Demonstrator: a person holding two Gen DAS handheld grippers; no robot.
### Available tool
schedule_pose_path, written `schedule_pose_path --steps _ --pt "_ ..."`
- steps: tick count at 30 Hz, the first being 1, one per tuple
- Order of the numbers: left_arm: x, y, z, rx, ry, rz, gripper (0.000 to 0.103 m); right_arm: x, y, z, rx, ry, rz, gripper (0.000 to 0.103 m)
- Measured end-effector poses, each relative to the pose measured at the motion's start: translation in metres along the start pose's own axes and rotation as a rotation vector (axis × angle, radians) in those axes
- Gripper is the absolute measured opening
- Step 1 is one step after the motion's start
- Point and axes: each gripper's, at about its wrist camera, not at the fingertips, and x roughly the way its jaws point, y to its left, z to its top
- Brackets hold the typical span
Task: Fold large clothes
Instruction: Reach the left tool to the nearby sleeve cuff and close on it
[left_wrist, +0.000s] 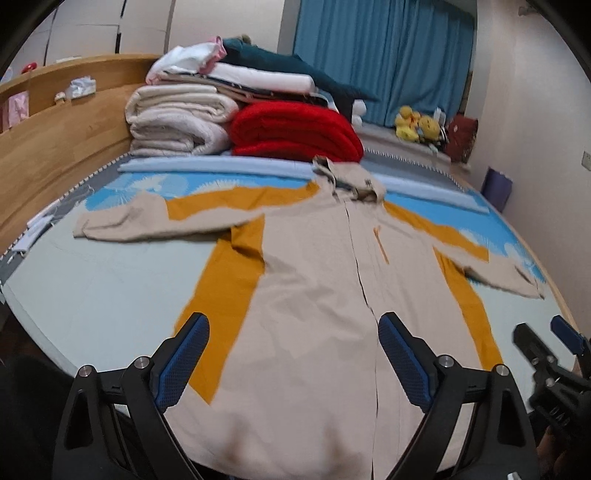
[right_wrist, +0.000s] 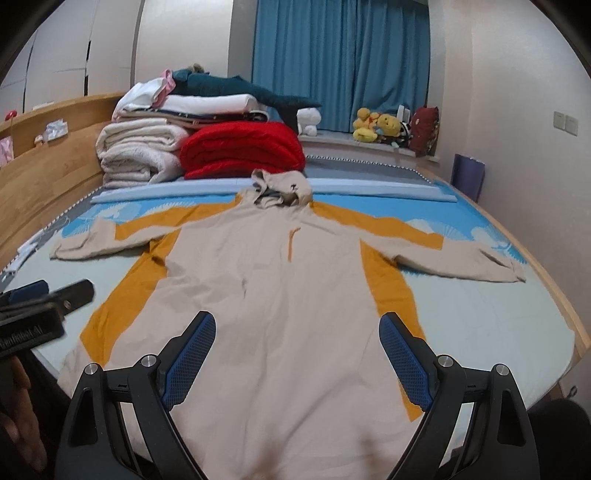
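Observation:
A large beige hooded garment (left_wrist: 314, 295) (right_wrist: 280, 295) with mustard-yellow side panels lies spread flat on the bed, sleeves out to both sides, hood (right_wrist: 280, 188) at the far end. My left gripper (left_wrist: 293, 332) hovers open above its lower hem, left of the centre seam, nothing between its blue pads. My right gripper (right_wrist: 297, 332) also stands open over the lower part of the garment, nothing in it. Each gripper shows at the edge of the other's view: the right gripper (left_wrist: 546, 339) on the right, the left gripper (right_wrist: 51, 291) on the left.
Folded blankets, white (right_wrist: 136, 151) and red (right_wrist: 240, 149), are stacked at the head of the bed by the wooden headboard (left_wrist: 55, 147). Plush toys (right_wrist: 376, 125) sit on the window ledge under blue curtains. A purple bin (right_wrist: 469, 175) stands by the right wall.

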Motion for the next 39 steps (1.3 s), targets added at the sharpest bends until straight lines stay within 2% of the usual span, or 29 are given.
schedule_pose_path --steps 6,11,14,17,18,19,20,21,22,23,25,27,29,30,33,34,36,37,38,39 --pt "-0.008 0.008 0.054 0.051 -0.070 0.010 0.091 -0.009 -0.011 0.050 0.006 -0.105 0.004 0.090" --pt "-0.004 0.012 0.116 0.118 -0.156 -0.021 0.091 -0.002 -0.017 0.115 -0.006 -0.184 0.051 0.090" --pt "0.011 0.022 0.155 0.130 -0.180 -0.018 0.090 0.007 -0.015 0.157 -0.012 -0.231 0.052 0.090" --pt "0.039 0.037 0.191 0.140 -0.186 0.018 0.088 0.025 -0.018 0.201 0.010 -0.266 0.058 0.090" --pt "0.053 0.044 0.201 0.143 -0.178 0.032 0.086 0.034 -0.021 0.218 0.020 -0.276 0.056 0.090" --pt "0.070 0.053 0.210 0.139 -0.165 0.038 0.077 0.039 -0.019 0.230 0.026 -0.285 0.053 0.090" --pt "0.083 0.059 0.214 0.139 -0.154 0.042 0.063 0.049 -0.020 0.244 0.033 -0.293 0.049 0.090" --pt "0.102 0.067 0.218 0.141 -0.134 0.056 0.056 0.062 -0.020 0.256 0.037 -0.299 0.042 0.090" --pt "0.122 0.076 0.219 0.130 -0.101 0.077 0.044 0.074 -0.019 0.264 0.038 -0.300 0.032 0.090" --pt "0.139 0.086 0.218 0.110 -0.068 0.089 0.038 0.088 -0.018 0.272 0.040 -0.296 0.021 0.090" --pt "0.176 0.111 0.213 0.044 0.013 0.093 0.035 0.118 -0.022 0.278 0.056 -0.267 0.026 0.090" --pt "0.209 0.137 0.202 0.016 0.078 0.137 0.031 0.144 -0.027 0.273 0.060 -0.238 0.039 0.090" --pt "0.233 0.158 0.190 -0.013 0.140 0.171 0.029 0.174 -0.029 0.260 0.062 -0.157 0.035 0.090" --pt "0.244 0.172 0.187 -0.045 0.166 0.183 0.029 0.191 -0.030 0.259 0.073 -0.102 0.062 0.090" --pt "0.267 0.212 0.181 -0.135 0.222 0.238 0.029 0.220 -0.028 0.259 0.052 -0.047 0.077 0.089" --pt "0.276 0.230 0.179 -0.179 0.243 0.244 0.029 0.227 -0.025 0.259 0.032 -0.044 0.082 0.085" --pt "0.287 0.263 0.174 -0.262 0.256 0.262 0.029 0.242 -0.021 0.251 0.021 -0.020 0.112 0.054" --pt "0.294 0.281 0.171 -0.296 0.268 0.294 0.031 0.249 -0.020 0.250 0.026 0.004 0.134 0.045" --pt "0.298 0.293 0.169 -0.324 0.279 0.316 0.033 0.255 -0.019 0.248 0.033 0.023 0.157 0.026" --pt "0.304 0.313 0.164 -0.373 0.291 0.334 0.034 0.261 -0.016 0.246 0.030 0.038 0.168 0.020"
